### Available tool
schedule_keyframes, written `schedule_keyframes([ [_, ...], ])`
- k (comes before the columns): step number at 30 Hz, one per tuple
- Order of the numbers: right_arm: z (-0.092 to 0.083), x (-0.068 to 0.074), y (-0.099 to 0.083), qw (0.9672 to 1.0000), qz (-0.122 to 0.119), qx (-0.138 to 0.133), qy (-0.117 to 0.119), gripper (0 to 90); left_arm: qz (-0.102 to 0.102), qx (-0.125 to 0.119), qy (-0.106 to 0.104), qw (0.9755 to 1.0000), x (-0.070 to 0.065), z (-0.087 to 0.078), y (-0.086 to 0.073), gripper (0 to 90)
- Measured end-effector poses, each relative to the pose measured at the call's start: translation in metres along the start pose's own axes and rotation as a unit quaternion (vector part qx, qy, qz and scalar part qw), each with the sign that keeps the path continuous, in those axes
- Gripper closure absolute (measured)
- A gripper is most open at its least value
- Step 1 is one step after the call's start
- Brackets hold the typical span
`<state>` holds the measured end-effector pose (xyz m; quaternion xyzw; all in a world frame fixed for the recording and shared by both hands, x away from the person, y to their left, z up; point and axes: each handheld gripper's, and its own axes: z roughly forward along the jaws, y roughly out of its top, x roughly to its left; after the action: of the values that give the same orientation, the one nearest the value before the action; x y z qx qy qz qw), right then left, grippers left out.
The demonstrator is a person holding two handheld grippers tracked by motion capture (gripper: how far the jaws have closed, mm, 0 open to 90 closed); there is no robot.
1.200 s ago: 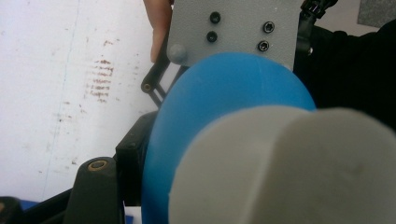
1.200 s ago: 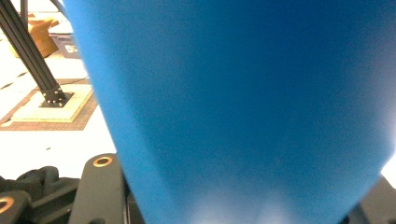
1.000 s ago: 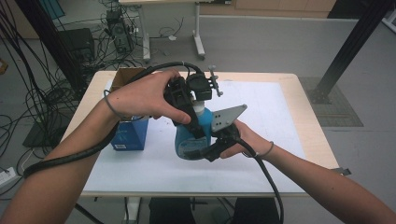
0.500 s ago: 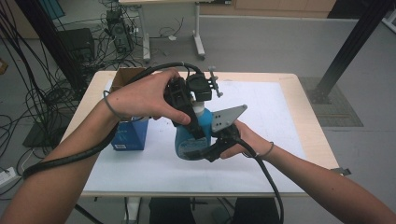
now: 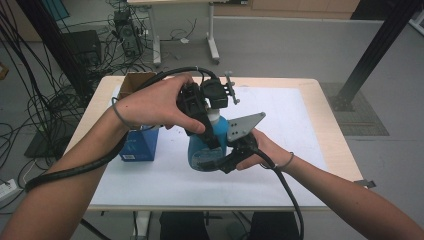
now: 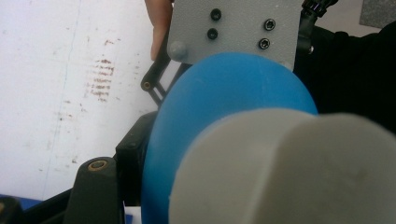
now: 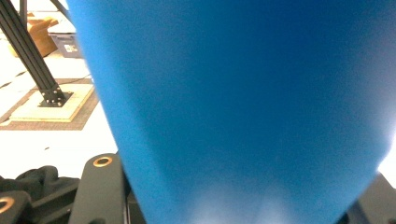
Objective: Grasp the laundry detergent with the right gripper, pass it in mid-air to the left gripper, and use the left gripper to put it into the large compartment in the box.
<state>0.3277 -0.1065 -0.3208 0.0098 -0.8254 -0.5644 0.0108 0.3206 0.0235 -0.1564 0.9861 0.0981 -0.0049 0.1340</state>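
Observation:
A blue plastic bottle (image 5: 201, 148) with a whitish cap (image 6: 289, 168) stands upright at the middle of the white table mat (image 5: 285, 120). My left gripper (image 5: 212, 118) comes down on it from above and is shut on the cap and neck. Its view looks past the cap onto the blue shoulder (image 6: 224, 107). My right gripper (image 5: 209, 161) reaches in low from the right and is shut on the bottle's body (image 7: 233, 102), a black jaw on each side of it. The right gripper's grey plate (image 6: 233, 28) sits just beyond the bottle.
A blue carton (image 5: 140, 145) stands on the mat left of the bottle, with an open cardboard box (image 5: 134, 82) behind it at the table's far left corner. A black slanted post (image 5: 372, 52) rises beyond the right edge. Cables lie on the floor at left.

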Motion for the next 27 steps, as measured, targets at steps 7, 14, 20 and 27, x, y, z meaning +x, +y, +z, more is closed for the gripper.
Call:
schedule_keyframes([
  [7,-0.0002,0.0006,0.0,1.0,-0.002,0.001,0.0,39.2,0.001,0.001,-0.001,1.0,-0.001,0.0001,0.0002,36.0],
  [14,0.0008,0.0011,0.0004,1.0,-0.003,0.0,0.002,39.2,0.004,0.005,0.0,1.0,-0.0016,-0.0001,0.0004,36.1],
  [20,0.0013,0.0004,0.0005,1.0,-0.004,0.0,0.001,39.2,0.003,0.005,0.0,1.0,-0.0011,-0.0002,0.0001,36.1],
  [27,0.0006,0.0007,0.0011,1.0,0.001,-0.001,0.002,39.2,0.001,-0.001,0.001,1.0,-0.0015,-0.0004,0.0,36.1],
])
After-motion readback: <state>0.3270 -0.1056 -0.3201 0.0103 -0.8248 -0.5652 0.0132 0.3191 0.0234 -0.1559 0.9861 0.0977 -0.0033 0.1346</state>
